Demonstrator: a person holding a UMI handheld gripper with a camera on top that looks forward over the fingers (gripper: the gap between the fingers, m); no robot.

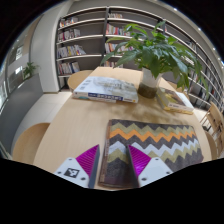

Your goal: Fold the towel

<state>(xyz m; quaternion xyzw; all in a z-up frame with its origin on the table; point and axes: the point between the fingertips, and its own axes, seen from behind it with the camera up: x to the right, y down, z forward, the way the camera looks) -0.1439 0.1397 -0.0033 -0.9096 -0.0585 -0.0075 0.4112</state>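
Tool (113,167) nearest the lens: fingers spread wide, pink pads (88,158) either side of the near edge of the towel (155,143); nothing is gripped. The towel, zigzag-patterned, is seen spread flat on the surface (60,125), its near-left part between the fingers, the rest running far and right. Bookshelves (85,35) are noted along the far wall. A potted plant (152,50) is set on the far right of the surface, a stack of books (106,88) far left of it. Step judged: approach, first grasp not yet made. Next move likely calls for the fingers to be closed on the near edge, then the edge carried far across the cloth.
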